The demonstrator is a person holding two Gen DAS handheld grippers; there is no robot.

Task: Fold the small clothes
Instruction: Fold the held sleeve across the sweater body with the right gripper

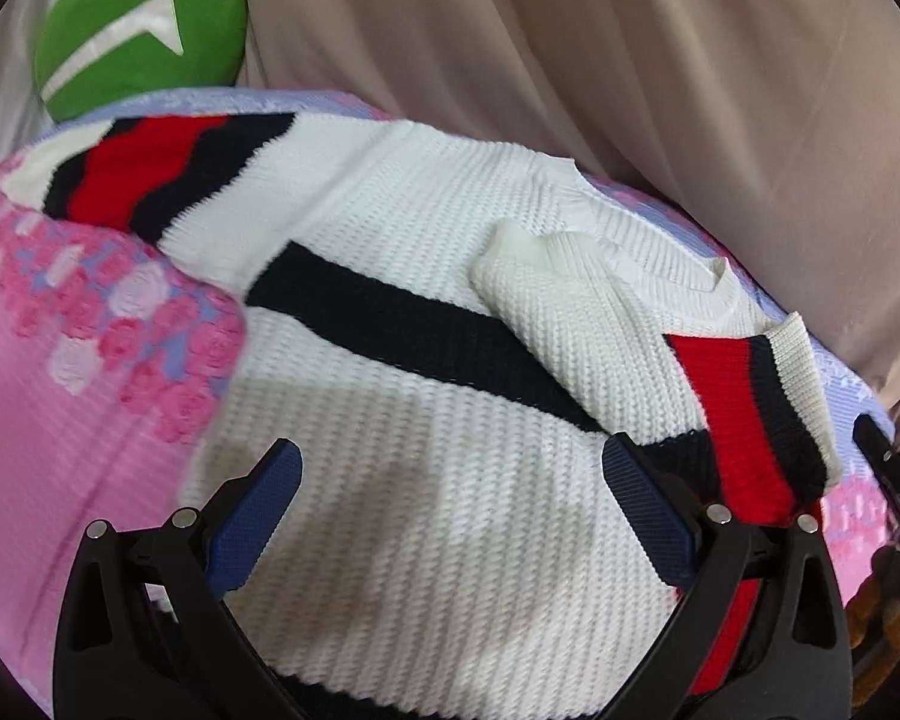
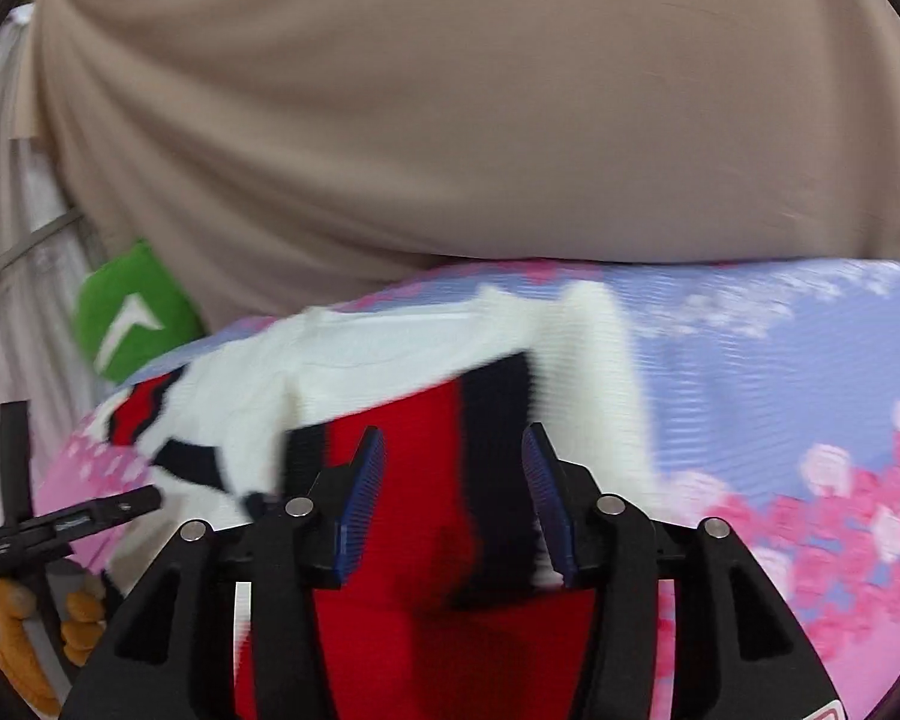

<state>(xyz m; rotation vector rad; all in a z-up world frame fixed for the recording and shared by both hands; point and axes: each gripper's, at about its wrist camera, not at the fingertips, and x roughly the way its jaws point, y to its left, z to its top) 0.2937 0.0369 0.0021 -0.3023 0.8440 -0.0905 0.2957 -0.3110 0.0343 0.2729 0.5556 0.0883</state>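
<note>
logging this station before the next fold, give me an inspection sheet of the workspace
surface: pink and lilac floral sheet, sweater spread on it
job's things: white knit sweater with black and red stripes; one sleeve folded in across the body, other sleeve still out flat
clutter: green cushion at the far edge
grippers: left gripper open above the sweater body; right gripper open, striped sleeve between its fingers, not pinched
cables: nothing seen
surroundings: beige fabric behind the sheet

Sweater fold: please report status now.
Left gripper open over white sweater. Right gripper open, striped sleeve between jaws, ungripped. Nothing blocking.
</note>
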